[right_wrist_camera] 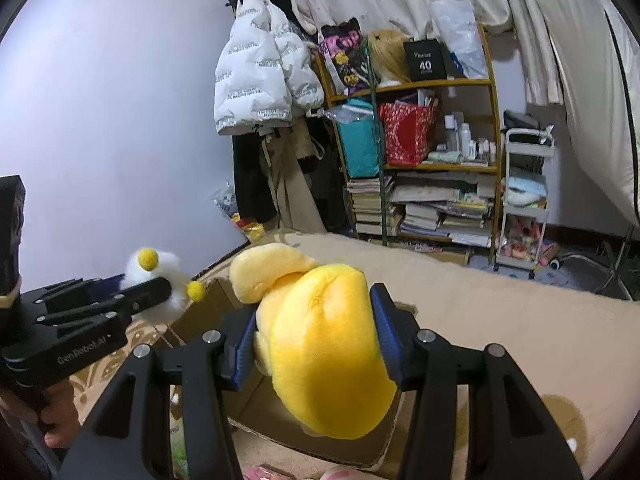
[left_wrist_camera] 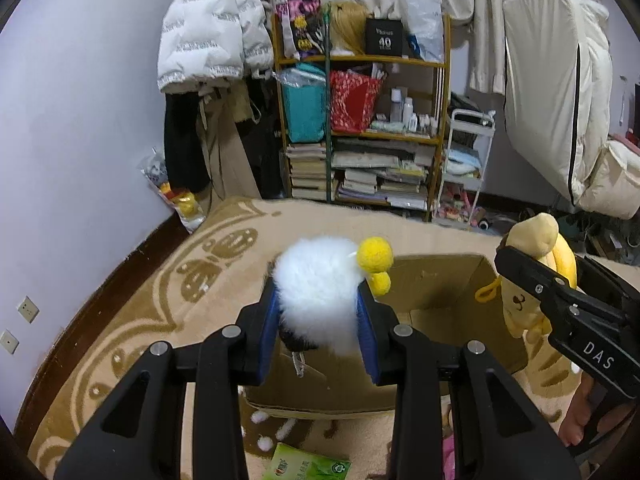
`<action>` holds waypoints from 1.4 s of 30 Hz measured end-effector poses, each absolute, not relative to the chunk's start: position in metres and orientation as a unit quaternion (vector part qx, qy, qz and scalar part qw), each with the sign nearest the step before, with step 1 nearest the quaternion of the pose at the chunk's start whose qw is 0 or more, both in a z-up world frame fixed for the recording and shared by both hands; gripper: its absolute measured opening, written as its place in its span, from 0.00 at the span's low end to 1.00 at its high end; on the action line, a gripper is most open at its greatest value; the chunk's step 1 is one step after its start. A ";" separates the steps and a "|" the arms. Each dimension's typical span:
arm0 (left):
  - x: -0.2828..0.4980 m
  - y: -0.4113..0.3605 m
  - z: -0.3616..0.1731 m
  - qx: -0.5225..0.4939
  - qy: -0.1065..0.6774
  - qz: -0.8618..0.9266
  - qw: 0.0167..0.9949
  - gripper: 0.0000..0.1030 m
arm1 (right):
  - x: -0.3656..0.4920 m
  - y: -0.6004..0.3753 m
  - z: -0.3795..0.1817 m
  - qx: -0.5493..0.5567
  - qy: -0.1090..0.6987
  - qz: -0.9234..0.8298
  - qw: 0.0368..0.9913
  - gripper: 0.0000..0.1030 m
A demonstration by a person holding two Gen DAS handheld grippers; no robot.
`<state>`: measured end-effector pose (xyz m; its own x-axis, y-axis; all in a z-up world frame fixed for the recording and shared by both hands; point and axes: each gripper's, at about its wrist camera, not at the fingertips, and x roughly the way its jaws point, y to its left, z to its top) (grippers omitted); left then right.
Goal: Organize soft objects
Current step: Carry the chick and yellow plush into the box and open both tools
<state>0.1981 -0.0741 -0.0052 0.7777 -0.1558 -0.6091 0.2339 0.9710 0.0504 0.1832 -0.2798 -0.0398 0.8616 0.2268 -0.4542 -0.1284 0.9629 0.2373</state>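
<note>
Left wrist view: looking down over a cardboard box (left_wrist_camera: 436,292) on a patterned blanket (left_wrist_camera: 168,300).
Left hand-held gripper (left_wrist_camera: 320,312): pinching a white fluffy toy (left_wrist_camera: 316,300) between blue pads, hanging above the box's near edge.
Toy detail: carrying yellow pom-poms (left_wrist_camera: 375,256) on its right.
Right hand-held gripper (left_wrist_camera: 560,300): showing at right, gripping a yellow plush (left_wrist_camera: 536,240).

Right wrist view: facing the bookshelf (right_wrist_camera: 420,152).
Right hand-held gripper (right_wrist_camera: 316,340): squeezing the yellow plush (right_wrist_camera: 324,352) over the box (right_wrist_camera: 208,304).
Left hand-held gripper (right_wrist_camera: 152,292): clamping the white fluffy toy (right_wrist_camera: 172,280) at left.
</note>
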 end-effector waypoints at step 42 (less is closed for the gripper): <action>0.185 -0.050 -0.024 0.071 0.372 -0.082 0.922 0.62 | 0.153 -0.280 -0.042 0.141 0.263 0.091 0.950 0.99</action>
<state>0.1851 -0.0500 -0.0237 0.7094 -0.0980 -0.6979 0.2040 0.9764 0.0703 0.1532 -0.2802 -0.0424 0.8452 0.2479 -0.4734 -0.0996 0.9435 0.3162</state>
